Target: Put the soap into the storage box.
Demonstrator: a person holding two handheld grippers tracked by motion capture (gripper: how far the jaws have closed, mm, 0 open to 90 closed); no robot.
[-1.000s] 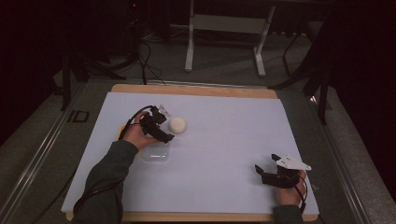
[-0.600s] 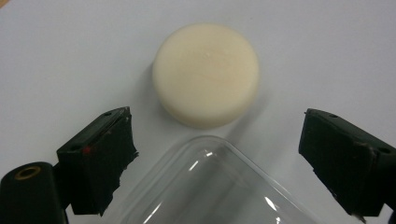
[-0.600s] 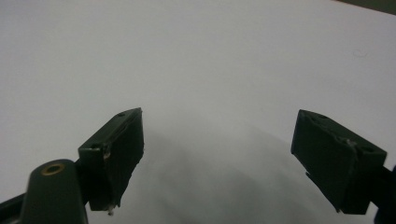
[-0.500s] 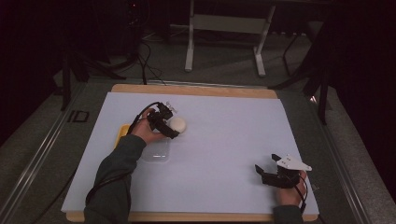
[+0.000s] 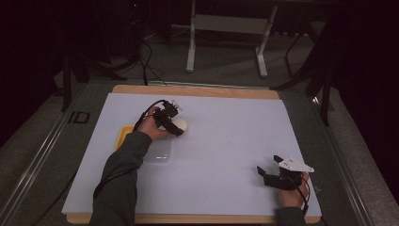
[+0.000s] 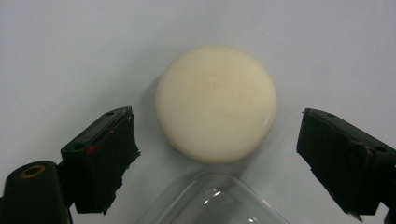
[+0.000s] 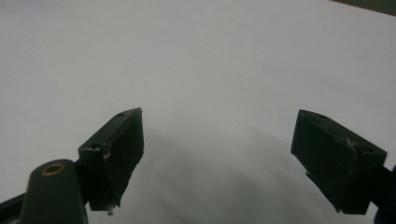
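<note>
Left gripper (image 6: 215, 154) has dropped over the cream puck (image 6: 215, 103), fingers spread; right gripper (image 5: 269, 175) fingers spread.

Round cream soap bar (image 6: 215, 103), flat on white table (image 5: 235, 141), beside clear lid (image 6: 217, 200)

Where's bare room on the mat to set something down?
The mat lies bare from the cream disc across to the right gripper, and along the far edge. Crowded spot: left gripper, clear lid, yellow piece.
</note>
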